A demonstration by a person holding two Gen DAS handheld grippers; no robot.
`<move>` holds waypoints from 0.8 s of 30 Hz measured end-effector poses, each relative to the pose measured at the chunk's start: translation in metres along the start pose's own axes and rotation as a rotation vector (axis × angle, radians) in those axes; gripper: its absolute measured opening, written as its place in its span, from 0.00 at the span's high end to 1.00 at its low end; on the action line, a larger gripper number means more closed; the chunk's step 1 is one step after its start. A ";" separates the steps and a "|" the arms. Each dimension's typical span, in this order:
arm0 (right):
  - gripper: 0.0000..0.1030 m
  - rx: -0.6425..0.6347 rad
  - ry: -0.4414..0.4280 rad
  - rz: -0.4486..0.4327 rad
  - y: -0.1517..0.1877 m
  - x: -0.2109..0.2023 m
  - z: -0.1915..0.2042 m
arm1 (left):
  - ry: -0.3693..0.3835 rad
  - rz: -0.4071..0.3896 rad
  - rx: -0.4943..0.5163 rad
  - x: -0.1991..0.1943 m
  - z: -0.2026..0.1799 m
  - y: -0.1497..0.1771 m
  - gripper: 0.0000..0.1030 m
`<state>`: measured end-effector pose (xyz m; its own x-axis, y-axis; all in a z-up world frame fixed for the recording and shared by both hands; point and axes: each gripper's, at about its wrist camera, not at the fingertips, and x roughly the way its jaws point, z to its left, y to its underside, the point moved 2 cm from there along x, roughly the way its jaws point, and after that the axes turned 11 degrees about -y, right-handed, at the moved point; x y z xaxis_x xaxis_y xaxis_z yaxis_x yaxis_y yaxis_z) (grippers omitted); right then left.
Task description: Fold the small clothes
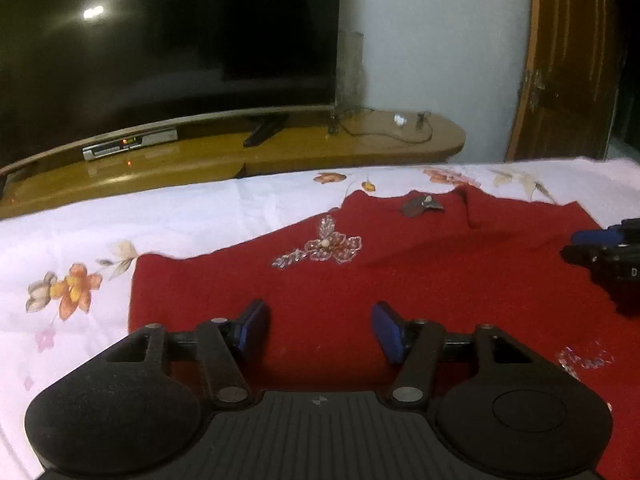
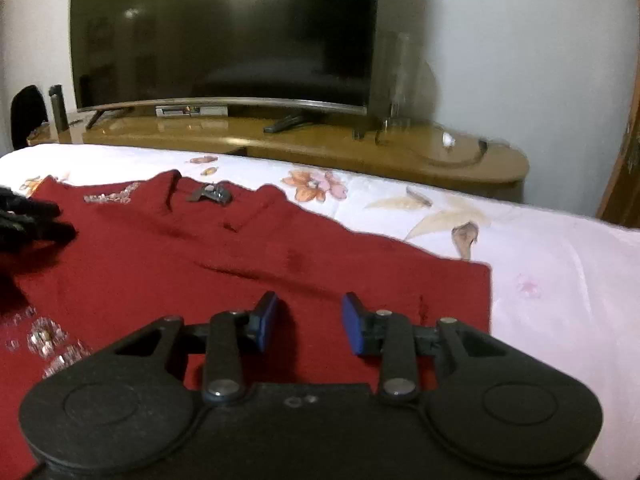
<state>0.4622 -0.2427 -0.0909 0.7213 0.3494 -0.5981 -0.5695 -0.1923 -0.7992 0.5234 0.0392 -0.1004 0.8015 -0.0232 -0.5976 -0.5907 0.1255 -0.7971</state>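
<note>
A small dark red garment with beaded flower trim lies spread flat on the white floral bedsheet. It also shows in the right wrist view. My left gripper is open and empty, low over the garment's near left part. My right gripper is open and empty over the garment's near right part, close to its right edge. Each gripper shows at the edge of the other's view: the right gripper and the left gripper.
A dark label or tag lies at the garment's neckline. Beyond the bed's far edge stands a wooden TV cabinet with a large dark TV. A wooden door is at the right.
</note>
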 end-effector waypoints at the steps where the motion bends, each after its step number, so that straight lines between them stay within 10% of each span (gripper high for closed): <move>1: 0.68 0.005 0.006 0.005 0.001 -0.004 -0.005 | -0.010 -0.003 0.002 -0.005 0.004 0.002 0.42; 10: 0.55 0.105 0.077 0.016 0.017 -0.032 -0.042 | -0.081 0.035 -0.032 -0.018 0.032 0.010 0.30; 15: 0.59 0.019 0.033 -0.096 -0.002 -0.056 -0.003 | -0.051 -0.049 -0.005 -0.048 0.010 0.005 0.30; 24: 0.59 0.020 0.010 0.006 0.025 -0.027 0.024 | -0.079 0.011 -0.028 -0.040 -0.003 0.032 0.29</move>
<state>0.4192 -0.2353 -0.0930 0.7216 0.3388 -0.6038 -0.5819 -0.1758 -0.7941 0.4725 0.0409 -0.1021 0.7994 0.0569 -0.5981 -0.6007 0.0980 -0.7935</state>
